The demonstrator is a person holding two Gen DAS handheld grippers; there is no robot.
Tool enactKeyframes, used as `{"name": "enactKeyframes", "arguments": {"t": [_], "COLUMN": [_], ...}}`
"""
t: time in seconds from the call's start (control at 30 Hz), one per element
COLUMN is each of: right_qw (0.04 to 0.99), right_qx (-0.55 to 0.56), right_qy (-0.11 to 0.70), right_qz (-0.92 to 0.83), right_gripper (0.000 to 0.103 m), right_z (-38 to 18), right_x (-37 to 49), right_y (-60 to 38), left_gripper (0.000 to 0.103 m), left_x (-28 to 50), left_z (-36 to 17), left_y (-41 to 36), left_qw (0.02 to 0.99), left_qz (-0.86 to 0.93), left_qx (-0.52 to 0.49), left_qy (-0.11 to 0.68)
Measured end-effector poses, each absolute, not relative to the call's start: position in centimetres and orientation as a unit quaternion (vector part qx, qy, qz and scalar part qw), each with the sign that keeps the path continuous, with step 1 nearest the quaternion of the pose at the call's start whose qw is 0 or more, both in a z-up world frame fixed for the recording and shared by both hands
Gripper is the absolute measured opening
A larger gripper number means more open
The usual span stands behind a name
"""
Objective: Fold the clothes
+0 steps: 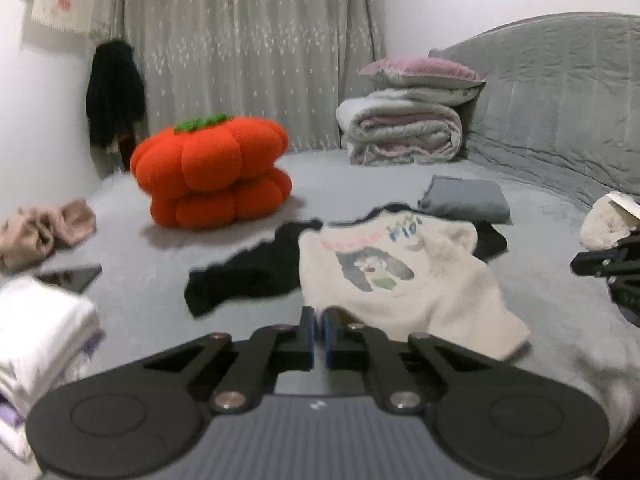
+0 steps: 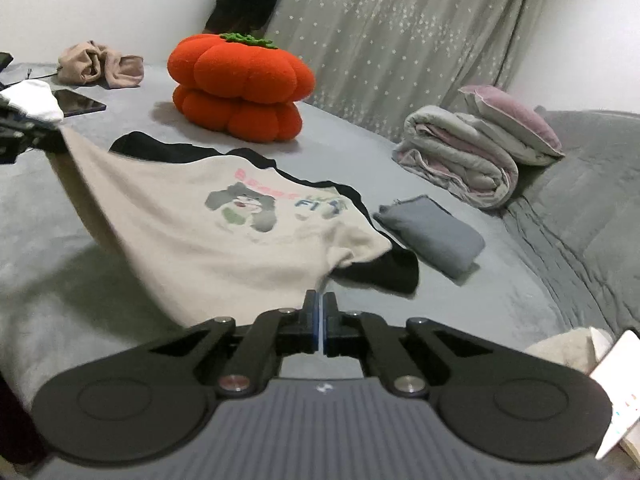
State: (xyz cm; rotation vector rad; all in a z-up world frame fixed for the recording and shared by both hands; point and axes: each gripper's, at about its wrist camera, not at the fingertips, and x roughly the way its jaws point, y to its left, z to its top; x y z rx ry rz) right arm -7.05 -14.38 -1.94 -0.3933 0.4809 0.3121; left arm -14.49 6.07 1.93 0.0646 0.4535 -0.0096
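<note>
Left gripper (image 1: 319, 316): fingers together, pinching the near hem of the cream shirt (image 1: 400, 276). Right gripper (image 2: 320, 300): fingers clamped on another stretch of that hem. Hem lifted off the grey bed (image 1: 160, 240) between the two grippers, cloth taut and sloping; far end, with collar and black sleeves, down on the bed.

Cartoon print and pink lettering on the shirt front, just ahead of both sets of fingers. One black sleeve spread left of the left fingers, the other just ahead and right of the right fingers.

Left of the left fingers, close by: stack of white cloth (image 1: 36, 344). Beyond it, a dark tablet (image 1: 70, 278), then crumpled beige clothing (image 1: 44, 232).

Ahead and right of the shirt: folded grey garment (image 2: 432, 236).

Farther on, ahead-left: orange pumpkin cushion (image 1: 210, 170).

Farthest, ahead-right: rolled quilt (image 1: 404, 132) with a pink pillow (image 1: 424, 70) on top. Curtain (image 1: 248, 48) behind.
</note>
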Motion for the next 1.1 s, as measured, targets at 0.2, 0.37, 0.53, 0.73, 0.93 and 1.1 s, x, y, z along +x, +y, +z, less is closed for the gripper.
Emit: {"name": "enactKeyframes", "arguments": {"t": [0.2, 0.37, 0.53, 0.73, 0.93, 1.1], "right_qw": [0.938, 0.935, 0.929, 0.921, 0.91, 0.884], "right_qx": [-0.17, -0.151, -0.111, -0.028, 0.076, 0.194], "right_qy": [0.265, 0.288, 0.32, 0.355, 0.376, 0.392], "right_qz": [0.147, 0.142, 0.147, 0.156, 0.156, 0.167], "right_gripper": [0.0, 0.011, 0.014, 0.047, 0.047, 0.047], "right_z": [-2.7, -3.3, -4.1, -4.8, -5.2, -5.6], "right_x": [-7.3, -7.5, -7.1, -5.6, -4.1, -2.8], "right_y": [-16.0, -17.3, -17.8, -18.1, -18.7, -19.6], "left_gripper": [0.005, 0.019, 0.029, 0.033, 0.038, 0.035], "left_x": [-14.7, -14.5, -12.7, -9.4, -5.4, -3.9], "left_z": [0.1, -0.5, -1.1, -0.2, -0.3, -3.9], "left_y": [7.2, 8.6, 10.4, 9.6, 6.7, 5.7], "left_qw": [0.967, 0.962, 0.944, 0.937, 0.937, 0.925], "left_qz": [0.002, 0.007, 0.015, -0.016, -0.093, -0.136], "left_qx": [-0.01, -0.034, -0.095, -0.124, -0.135, -0.15], "left_qy": [0.256, 0.272, 0.315, 0.326, 0.307, 0.321]}}
